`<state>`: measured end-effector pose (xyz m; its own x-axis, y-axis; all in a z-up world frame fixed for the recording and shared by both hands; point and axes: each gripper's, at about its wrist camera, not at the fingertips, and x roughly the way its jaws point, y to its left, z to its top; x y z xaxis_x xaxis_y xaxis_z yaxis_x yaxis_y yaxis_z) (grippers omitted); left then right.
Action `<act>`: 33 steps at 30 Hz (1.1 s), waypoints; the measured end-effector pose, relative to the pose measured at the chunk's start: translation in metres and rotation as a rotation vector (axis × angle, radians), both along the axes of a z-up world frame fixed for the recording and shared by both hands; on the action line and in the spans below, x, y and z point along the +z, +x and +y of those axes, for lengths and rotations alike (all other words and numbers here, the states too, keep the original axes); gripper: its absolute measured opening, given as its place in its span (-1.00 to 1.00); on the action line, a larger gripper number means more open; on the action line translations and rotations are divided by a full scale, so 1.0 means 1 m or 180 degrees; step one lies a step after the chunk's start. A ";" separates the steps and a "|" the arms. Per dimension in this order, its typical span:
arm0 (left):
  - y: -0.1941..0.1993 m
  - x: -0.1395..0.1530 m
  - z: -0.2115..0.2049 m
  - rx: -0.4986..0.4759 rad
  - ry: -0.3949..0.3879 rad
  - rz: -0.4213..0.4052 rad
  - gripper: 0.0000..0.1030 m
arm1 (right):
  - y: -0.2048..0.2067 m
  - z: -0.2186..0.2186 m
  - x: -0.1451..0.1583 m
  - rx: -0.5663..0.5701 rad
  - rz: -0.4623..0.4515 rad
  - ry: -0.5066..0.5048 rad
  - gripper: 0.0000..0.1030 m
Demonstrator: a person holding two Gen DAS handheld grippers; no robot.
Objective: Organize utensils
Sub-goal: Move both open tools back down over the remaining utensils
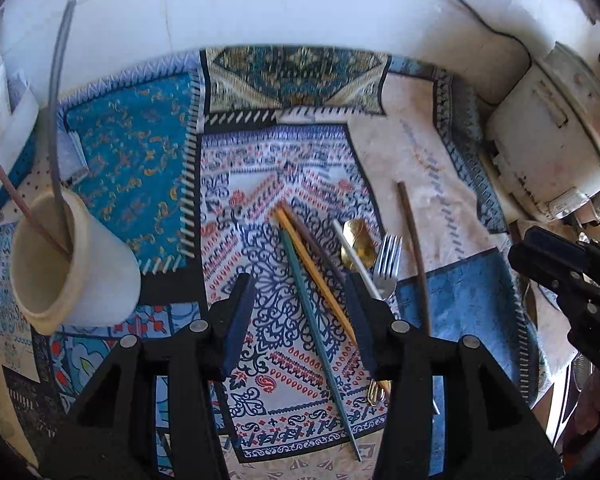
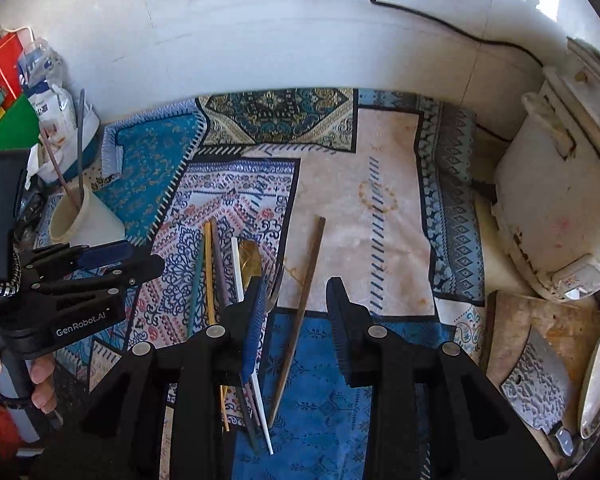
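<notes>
Loose utensils lie on a patterned cloth: a teal chopstick (image 1: 320, 320), a yellow chopstick (image 1: 316, 276), a gold spoon with a white handle (image 1: 358, 244), a silver fork (image 1: 387, 264) and a brown chopstick (image 1: 416, 256). A cream cup (image 1: 72, 264) at the left holds a grey stick and a pink stick. My left gripper (image 1: 300, 320) is open above the teal and yellow chopsticks. My right gripper (image 2: 296, 316) is open over the brown chopstick (image 2: 304, 300). The cup also shows in the right wrist view (image 2: 84, 220).
A white appliance (image 2: 556, 208) stands at the right against the white wall. A cleaver (image 2: 540, 392) on a board and a plate (image 2: 598, 380) lie at the near right. Bags and boxes (image 2: 40, 92) are stacked at the far left behind the cup.
</notes>
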<state>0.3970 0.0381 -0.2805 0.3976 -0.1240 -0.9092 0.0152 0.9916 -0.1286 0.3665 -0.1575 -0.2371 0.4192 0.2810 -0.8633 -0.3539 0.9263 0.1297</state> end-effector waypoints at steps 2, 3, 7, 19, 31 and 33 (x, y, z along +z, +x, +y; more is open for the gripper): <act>-0.001 -0.011 0.000 0.0018 0.0027 0.0078 -0.11 | 0.002 0.003 -0.015 0.0071 0.0145 0.0021 -0.45; 0.000 -0.016 0.000 0.0026 0.0035 0.0114 -0.11 | 0.002 0.005 -0.021 0.0102 0.0200 0.0021 -0.45; -0.003 -0.032 0.000 0.0074 0.0049 0.0220 -0.11 | 0.004 0.016 -0.048 0.0251 0.0408 0.0032 -0.45; -0.011 -0.052 -0.001 0.0083 0.0022 0.0340 -0.39 | 0.017 0.049 -0.095 0.0604 0.0817 0.0062 -0.76; -0.004 -0.061 -0.014 -0.0044 -0.0017 0.0447 -0.61 | 0.026 0.065 -0.101 0.0731 0.0880 0.0068 -0.88; -0.001 -0.064 -0.015 -0.0025 0.0006 0.0451 -0.62 | 0.024 0.064 -0.100 0.0708 0.0884 0.0073 -0.88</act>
<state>0.3963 0.0235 -0.3443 0.2642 -0.1250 -0.9563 0.0047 0.9917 -0.1283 0.3910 -0.0940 -0.3374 0.0958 0.3596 -0.9282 -0.4951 0.8262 0.2690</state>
